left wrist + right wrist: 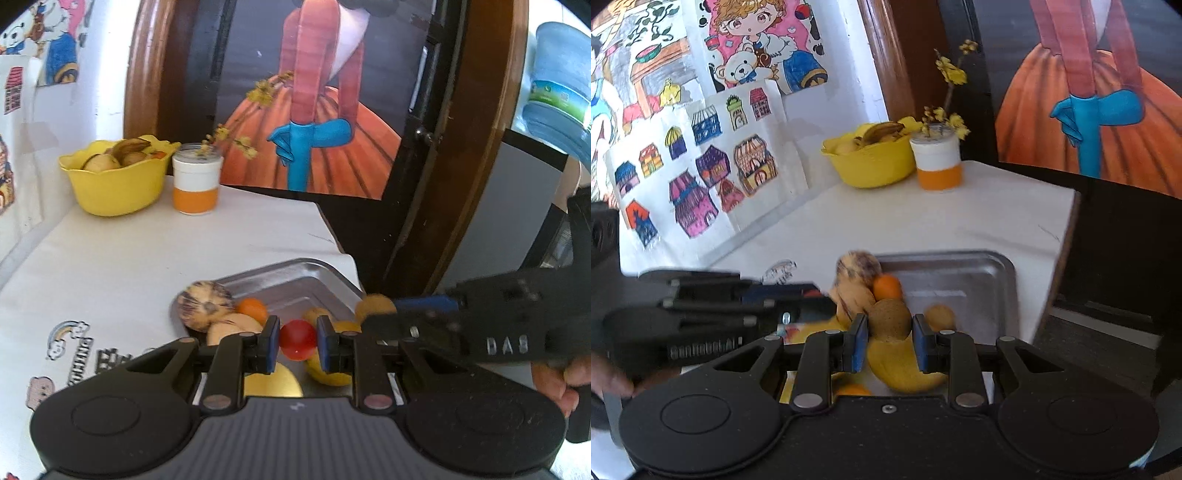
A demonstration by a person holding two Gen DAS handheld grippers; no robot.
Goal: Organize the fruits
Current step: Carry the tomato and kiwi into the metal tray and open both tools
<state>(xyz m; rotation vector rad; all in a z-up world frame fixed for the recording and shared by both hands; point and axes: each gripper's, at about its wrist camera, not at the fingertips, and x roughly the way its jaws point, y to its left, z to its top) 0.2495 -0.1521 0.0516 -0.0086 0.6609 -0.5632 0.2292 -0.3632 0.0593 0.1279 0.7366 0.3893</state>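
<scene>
At the far left of my worktop (110,266) the yellow bowl (114,184) sits against the wall with fruit already in it, and the orange-and-white jar (195,181) stands just beside it on its right. Nearer me, the metal tray (303,280) lies at the worktop's right edge. On its left rim rests the striped melon (205,304), its long axis running roughly left to right, with a small orange (253,310) touching it.

My left tool (298,339) is narrowed onto the red tomato (298,339); both blue pads meet its sides, pinching it above the tray.

My right tool (889,338) is part open around the brown kiwi (890,319); I cannot tell whether the pads press it. Under it lies a banana (901,365), curved, running from near the left pad down to the right.
</scene>
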